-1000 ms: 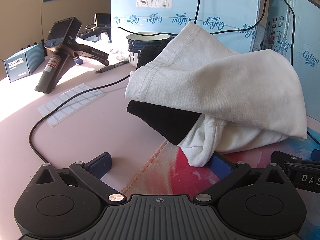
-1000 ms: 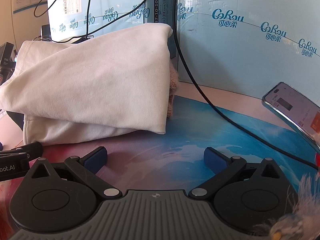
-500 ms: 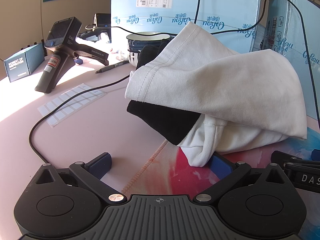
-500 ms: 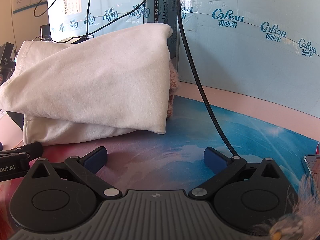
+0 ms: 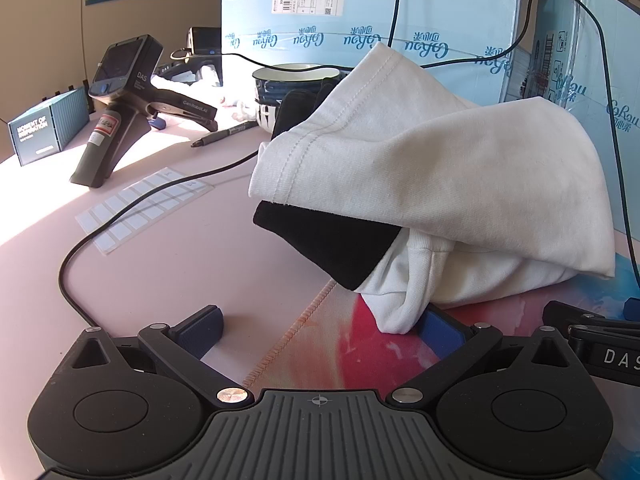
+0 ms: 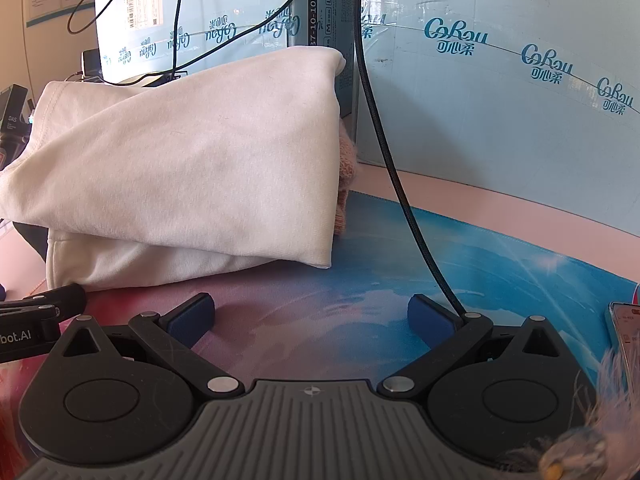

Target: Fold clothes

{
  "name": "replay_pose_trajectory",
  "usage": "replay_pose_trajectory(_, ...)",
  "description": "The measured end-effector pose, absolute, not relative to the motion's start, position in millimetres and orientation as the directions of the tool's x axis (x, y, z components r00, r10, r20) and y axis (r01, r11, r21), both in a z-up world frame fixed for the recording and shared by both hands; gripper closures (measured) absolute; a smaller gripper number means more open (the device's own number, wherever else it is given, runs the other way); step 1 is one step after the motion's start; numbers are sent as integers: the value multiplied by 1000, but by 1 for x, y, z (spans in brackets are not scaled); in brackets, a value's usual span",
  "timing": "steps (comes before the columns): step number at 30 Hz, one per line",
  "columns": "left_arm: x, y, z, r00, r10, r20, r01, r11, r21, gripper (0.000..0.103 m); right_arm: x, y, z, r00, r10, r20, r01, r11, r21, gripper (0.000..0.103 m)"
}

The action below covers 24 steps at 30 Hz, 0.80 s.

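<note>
Light-blue cardboard boxes [image 5: 372, 20] form the backdrop, directly behind the white garment [image 5: 440, 184]. The pink table [image 5: 180, 256] carries a colourful mat [image 6: 460, 264], on which most of the white garment lies in a loosely folded heap. A black cloth [image 5: 336, 244] projects from under the garment's left edge, and a pink knitted item [image 6: 346, 168] shows at its right edge, against the boxes. A black handheld device [image 5: 120, 108] stands well to the left of the garment; a bowl [image 5: 292, 80] sits just behind it, with a pen [image 5: 224, 134] beside the bowl. A sheet of labels [image 5: 144, 204] lies left of the garment, crossed by a black cable [image 5: 120, 220]. The left gripper [image 5: 320, 326] rests in front of the garment, jaws spread, its right pad [image 5: 438, 326] touching a hanging fold. The right gripper [image 6: 310, 314] rests on the mat just in front of the garment, jaws spread and empty. A phone [image 6: 626, 328] lies far right of the garment.
</note>
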State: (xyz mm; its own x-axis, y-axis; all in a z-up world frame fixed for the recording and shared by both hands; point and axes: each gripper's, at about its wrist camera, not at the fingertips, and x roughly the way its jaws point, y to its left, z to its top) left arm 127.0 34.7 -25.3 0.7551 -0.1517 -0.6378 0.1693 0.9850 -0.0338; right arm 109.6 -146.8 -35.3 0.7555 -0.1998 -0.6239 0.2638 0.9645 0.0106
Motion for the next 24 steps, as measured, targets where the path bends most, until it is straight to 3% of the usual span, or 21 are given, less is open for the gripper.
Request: replay_pose_trajectory(24,129,34,-26,756,-152,-636,171,985,-31,0,111,-147,-35,756,-200,-624,264,964,10,0)
